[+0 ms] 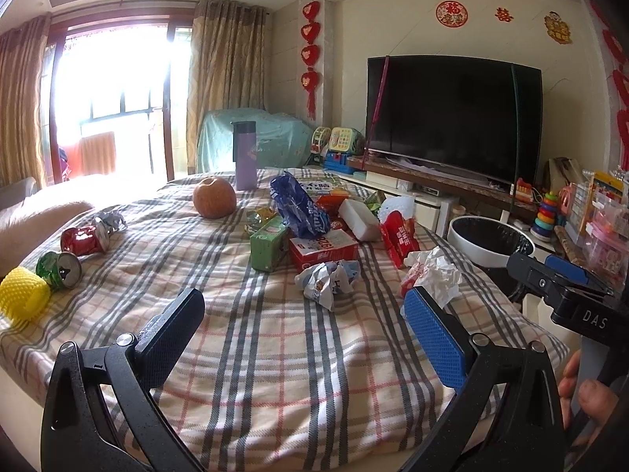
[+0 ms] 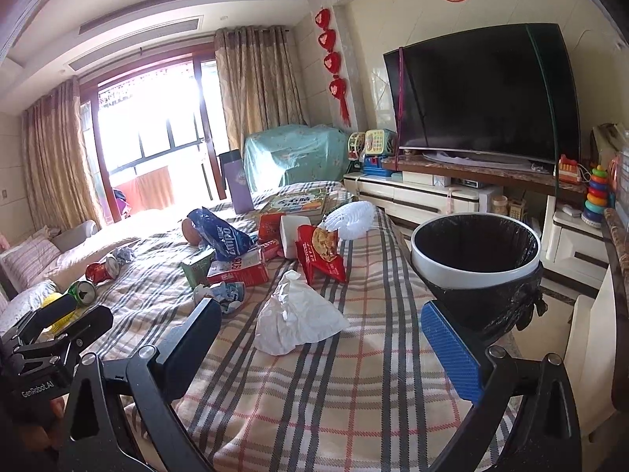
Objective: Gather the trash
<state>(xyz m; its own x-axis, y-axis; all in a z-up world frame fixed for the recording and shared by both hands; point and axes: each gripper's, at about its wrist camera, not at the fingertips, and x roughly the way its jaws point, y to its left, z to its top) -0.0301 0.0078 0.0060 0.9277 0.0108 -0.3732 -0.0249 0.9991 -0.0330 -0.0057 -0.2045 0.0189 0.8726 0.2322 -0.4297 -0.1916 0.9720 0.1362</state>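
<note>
Both grippers are wide open with nothing in them: the left gripper (image 1: 302, 322) and the right gripper (image 2: 320, 328) just hang over the near end of the plaid-covered surface (image 1: 275, 373). Trash count: two crushed cans, a red can (image 1: 84, 239) and a green can (image 1: 59, 269) near the left edge with a yellow foam net (image 1: 23, 293) beside them, two crumpled paper wads (image 1: 328, 277) (image 2: 295, 316), one blue bag (image 1: 298, 204), one green carton (image 1: 269, 246), one red box (image 1: 324, 249) and a red snack packet (image 2: 320, 253) bunched mid-surface. An orange fruit (image 1: 214, 198) and purple bottle (image 1: 244, 155) sit toward the far edge. The lined bin (image 2: 477, 253) stands off the right edge.
</note>
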